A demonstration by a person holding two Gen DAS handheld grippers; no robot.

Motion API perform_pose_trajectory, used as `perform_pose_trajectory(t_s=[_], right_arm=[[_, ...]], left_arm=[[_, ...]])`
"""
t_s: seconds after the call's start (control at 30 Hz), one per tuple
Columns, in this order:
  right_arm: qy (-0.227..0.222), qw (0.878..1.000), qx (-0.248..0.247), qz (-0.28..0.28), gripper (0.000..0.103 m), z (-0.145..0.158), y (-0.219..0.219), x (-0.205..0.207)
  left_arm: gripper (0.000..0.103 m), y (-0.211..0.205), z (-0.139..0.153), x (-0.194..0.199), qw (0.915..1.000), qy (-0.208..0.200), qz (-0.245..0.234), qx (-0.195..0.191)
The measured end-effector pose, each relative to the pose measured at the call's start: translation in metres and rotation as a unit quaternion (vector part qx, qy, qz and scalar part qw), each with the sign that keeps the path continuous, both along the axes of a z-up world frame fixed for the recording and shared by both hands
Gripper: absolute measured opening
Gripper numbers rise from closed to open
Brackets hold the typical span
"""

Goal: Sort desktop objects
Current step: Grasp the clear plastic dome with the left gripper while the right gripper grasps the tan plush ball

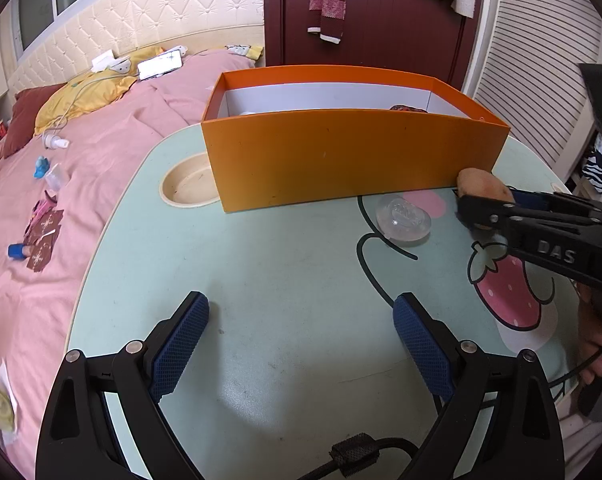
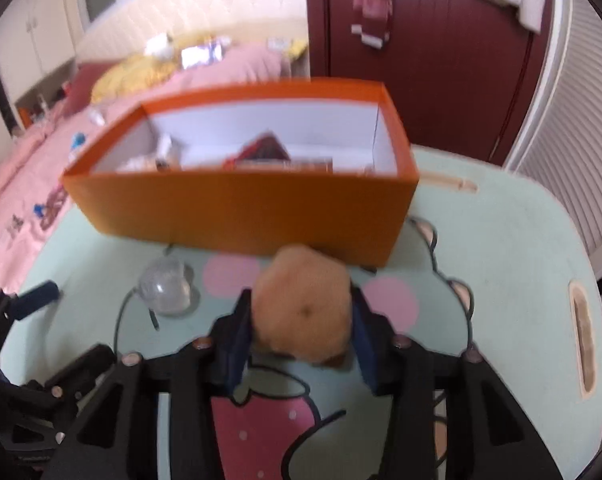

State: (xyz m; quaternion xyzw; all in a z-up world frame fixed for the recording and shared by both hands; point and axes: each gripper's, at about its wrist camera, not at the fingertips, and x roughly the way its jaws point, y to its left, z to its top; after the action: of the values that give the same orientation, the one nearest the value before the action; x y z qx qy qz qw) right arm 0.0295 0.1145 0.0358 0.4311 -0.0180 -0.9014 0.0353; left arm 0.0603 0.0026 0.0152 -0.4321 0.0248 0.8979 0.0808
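Right tongs (image 2: 301,320) clamped on tan plush toy (image 2: 303,310), before orange box (image 2: 237,204), left tongs (image 1: 301,344) apart, empty.

A: The box (image 1: 341,160) is orange outside, white on its inner walls. The table (image 1: 261,272) under it is pale mint green, printed with a pink strawberry (image 1: 509,296) dotted white and outlined in dark lines.

B: And the round thing in the right gripper (image 2: 301,320)?

A: That fuzzy ball (image 2: 303,308) is tan-brown. The gripper's pads (image 1: 181,344) are blue with a fine grid texture (frames black). The small lidded cup (image 1: 403,218) is clear. The bedspread (image 1: 101,160) is pink.
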Motion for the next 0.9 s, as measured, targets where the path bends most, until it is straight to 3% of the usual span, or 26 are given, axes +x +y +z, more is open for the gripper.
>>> perform_pose_trajectory(t_s=[0.3, 0.5, 0.67, 0.9], right_arm=[[0.004, 1.000, -0.015, 0.004, 0.045, -0.001, 0.015, 0.027], [0.010, 1.000, -0.001, 0.004, 0.045, -0.003, 0.012, 0.040], [0.014, 1.000, -0.007, 0.005, 0.046, -0.004, 0.013, 0.044], [0.015, 1.000, -0.025, 0.004, 0.046, -0.004, 0.017, 0.046]], left_arm=[[0.094, 0.001, 0.005, 0.001, 0.9992, -0.019, -0.035, 0.002], [0.094, -0.011, 0.039, 0.002, 0.9948, 0.023, -0.030, 0.095], [0.094, 0.018, 0.046, -0.024, 0.9980, 0.012, -0.049, 0.039], [0.093, 0.059, 0.026, -0.057, 0.9960, -0.026, -0.085, 0.008]])
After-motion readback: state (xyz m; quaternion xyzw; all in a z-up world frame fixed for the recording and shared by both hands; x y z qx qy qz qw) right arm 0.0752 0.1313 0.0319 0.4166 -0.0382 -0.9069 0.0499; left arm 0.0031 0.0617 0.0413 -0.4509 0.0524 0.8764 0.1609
